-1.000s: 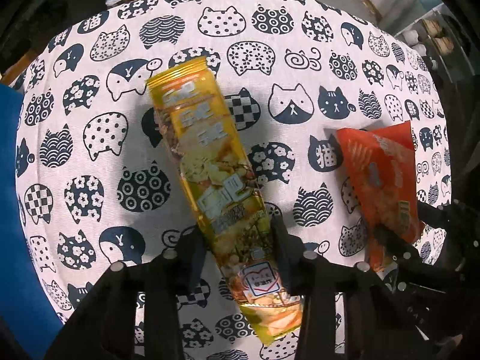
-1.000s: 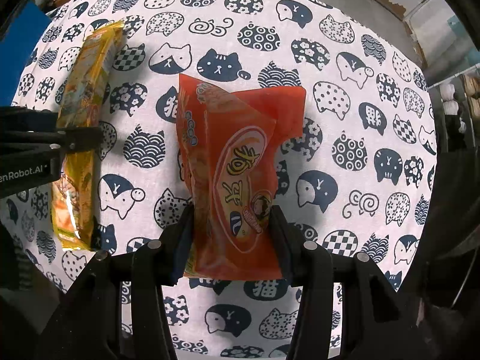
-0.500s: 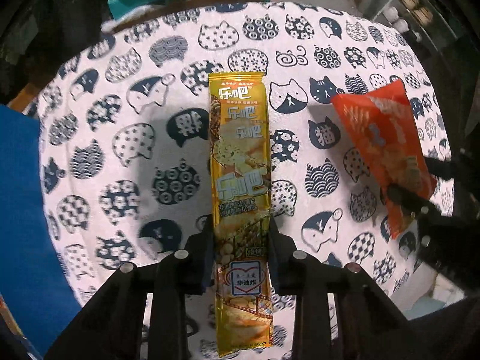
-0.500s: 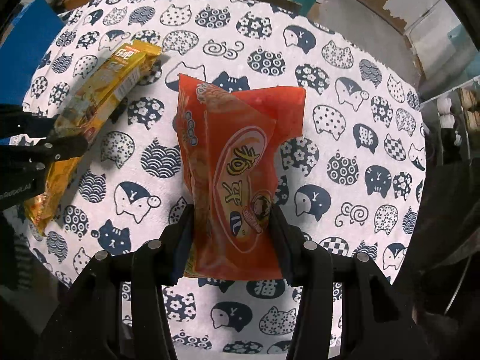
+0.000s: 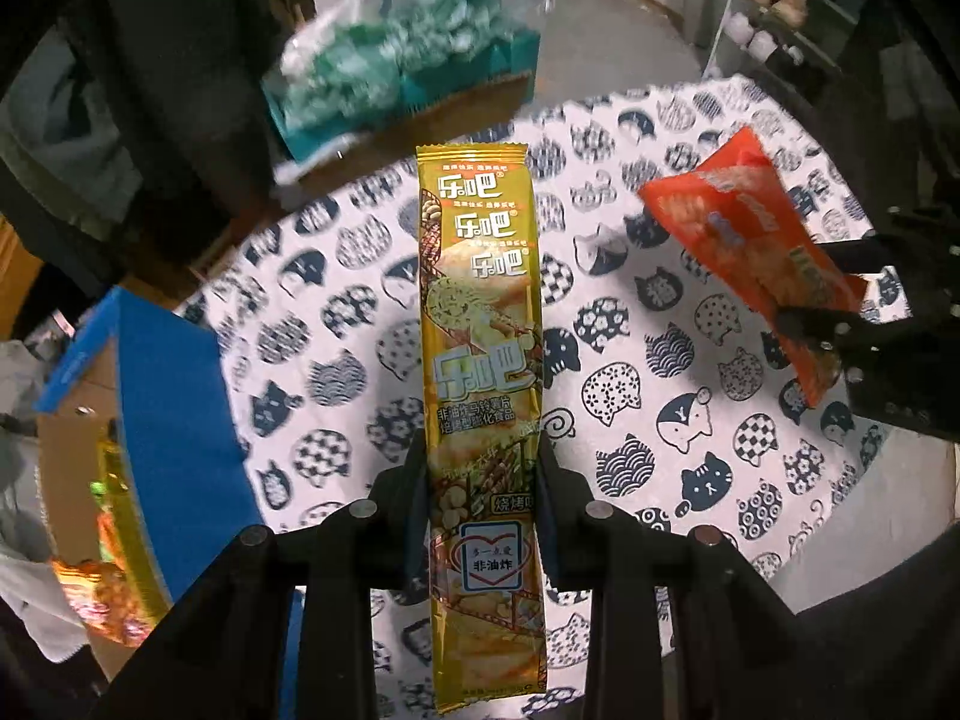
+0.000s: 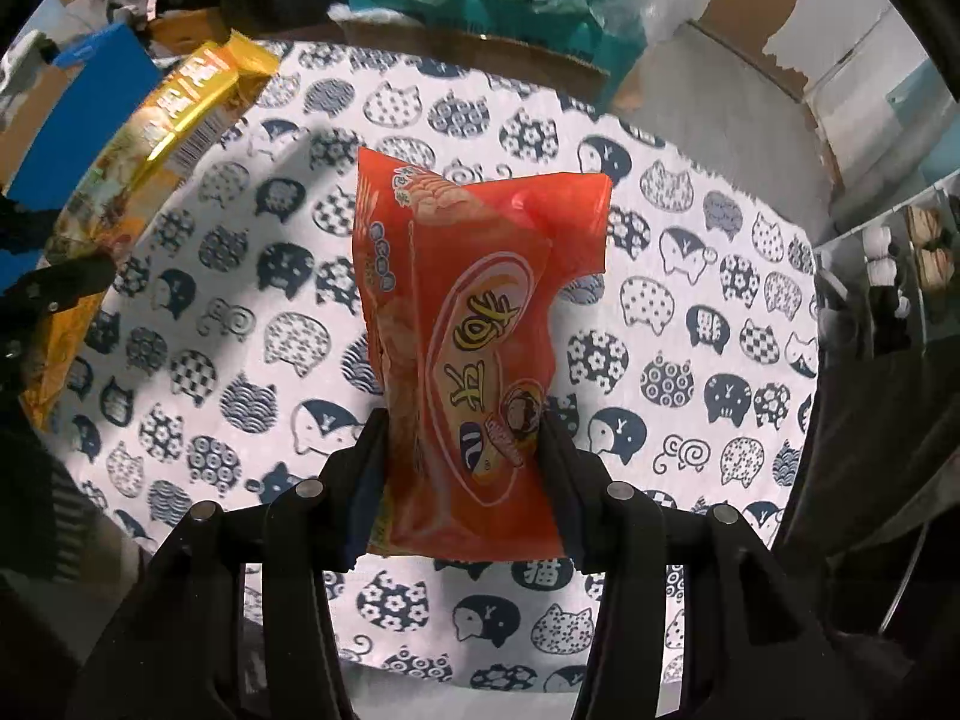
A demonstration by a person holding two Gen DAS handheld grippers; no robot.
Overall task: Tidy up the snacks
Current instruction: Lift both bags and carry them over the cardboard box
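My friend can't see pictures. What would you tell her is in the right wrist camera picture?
Black tongs squeeze a crinkly orange snack bag, held up above a round table covered in a white cloth with navy cat faces. At the left edge, a long gold snack packet is held up too, near a blue box.

table: round, cat-print cloth (image 6: pixel 690 312), white with navy cats
floor: grey concrete (image 5: pixel 612 42)
wall: peeling paint (image 6: pixel 774 18)
shelf: white rack (image 5: pixel 780 18) beyond table, small items on it
clutter: cardboard (image 6: pixel 480 54), teal plastic bags (image 5: pixel 384 66)
light: hard, from overhead
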